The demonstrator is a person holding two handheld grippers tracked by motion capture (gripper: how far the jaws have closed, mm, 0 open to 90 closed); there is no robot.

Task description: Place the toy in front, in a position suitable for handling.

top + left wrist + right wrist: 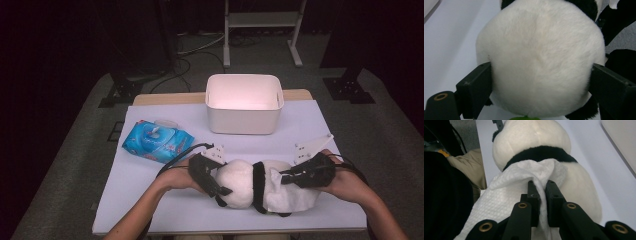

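Setting: white-covered table (165,210) sitting in a dark room, with a white bin (244,104) at upper centre of the high view and a blue wipes pack (156,140) left of centre.
Toy: plush panda (247,183) is lying on its side at lower centre, right at the near edge.
Left gripper (212,182): jaws are squeezing the panda's round white head from both sides, and the fur is bulging past the pads in the left gripper view (541,60).
Right gripper (300,176): jaws are pinching a bunched white wipe (519,187) nearly shut, and the wipe is draping over the panda's body by the black band.
Handling: panda looks light and squishy, so I'd guess it's going to deform rather than slip; holding the head wide seems the steadiest spot.
Wipe: thin and floppy, probably tearing or sliding out if tugged hard, so grabbing a gathered fold is working best.
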